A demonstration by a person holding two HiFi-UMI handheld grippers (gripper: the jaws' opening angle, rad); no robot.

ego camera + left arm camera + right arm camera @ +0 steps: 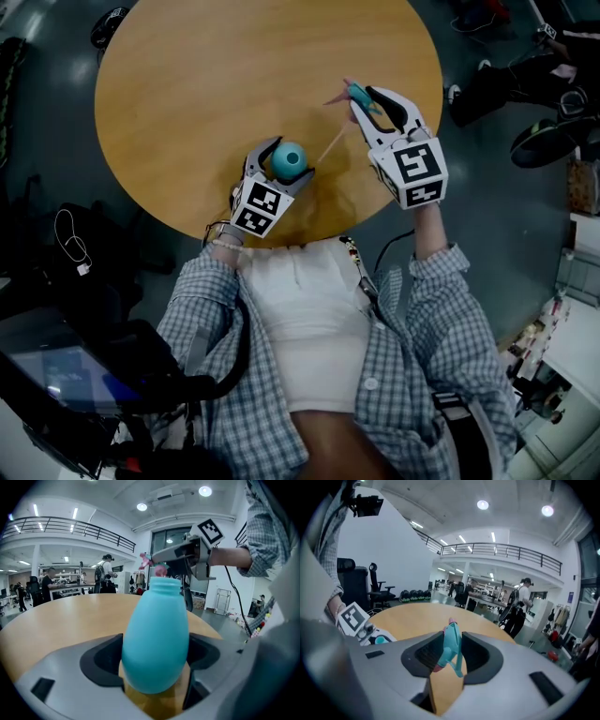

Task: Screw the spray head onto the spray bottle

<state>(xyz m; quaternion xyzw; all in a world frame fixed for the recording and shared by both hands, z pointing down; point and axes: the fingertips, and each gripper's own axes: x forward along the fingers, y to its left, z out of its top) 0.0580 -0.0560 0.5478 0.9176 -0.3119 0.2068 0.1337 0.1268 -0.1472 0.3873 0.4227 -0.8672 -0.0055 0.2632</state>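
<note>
Round wooden table (206, 84), grey floor (487, 248)

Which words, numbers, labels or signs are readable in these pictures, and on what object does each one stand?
No readable text in any view.
Left cube: a black-and-white square marker, a pattern only, no letters.
Right cube: the same kind of marker.
Bottle and spray head: plain, no label visible.

A blue checked shirt (427, 328) over a white top (314, 328), maybe a lanyard (361, 272). The left gripper (289, 161) and right gripper (367, 101) are grey.
</note>
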